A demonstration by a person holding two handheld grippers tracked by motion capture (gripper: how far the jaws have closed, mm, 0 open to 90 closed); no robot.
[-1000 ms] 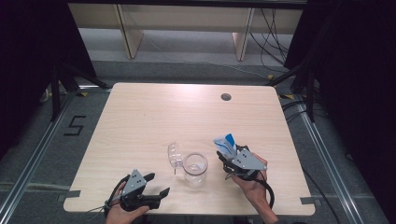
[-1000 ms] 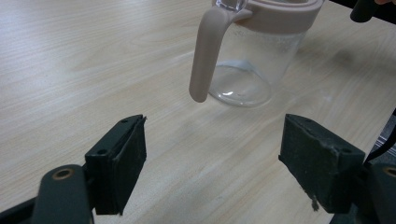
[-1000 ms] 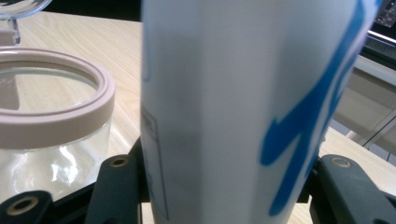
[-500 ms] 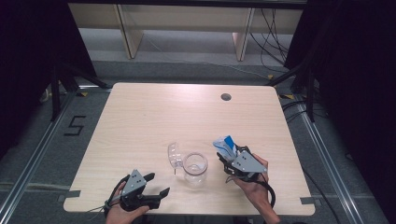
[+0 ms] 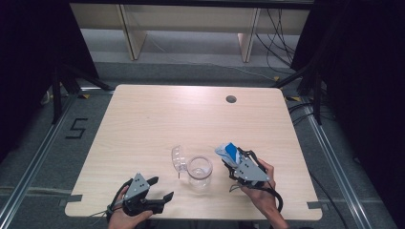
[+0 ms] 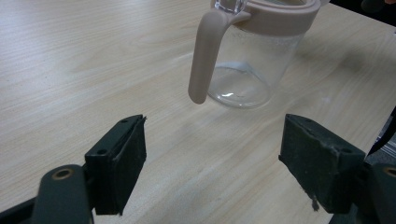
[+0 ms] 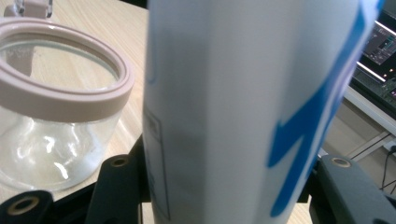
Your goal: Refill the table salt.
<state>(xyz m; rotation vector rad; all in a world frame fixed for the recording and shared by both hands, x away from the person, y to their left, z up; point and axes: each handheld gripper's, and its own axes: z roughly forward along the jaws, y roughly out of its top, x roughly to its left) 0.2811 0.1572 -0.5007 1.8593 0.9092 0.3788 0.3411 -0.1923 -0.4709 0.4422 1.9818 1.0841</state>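
**Carton held beside open jug, pour not begun**

Carton (image 5: 227, 151), white with blue print: clamped between the right gripper (image 5: 231, 161) jaws, roughly half closed on its sides. It sits just right of the jug, near the desk's (image 5: 157, 114) front edge, tilted a little toward the jug.

Jug (image 5: 199, 171), clear glass, pinkish rim and handle (image 6: 204, 56): stands upright near the middle of the front edge. Lid (image 5: 178, 157) flipped open to its left. Looks empty in the gripper views; only a faint film on the glass.

Left gripper (image 5: 161, 188): at the front left corner, jaws wide apart, holding nothing, aimed at the handle but well short of it.

Judgement: carton fetched, lid open. Left: tip carton over the rim and pour, perhaps steadying the jug by its handle.
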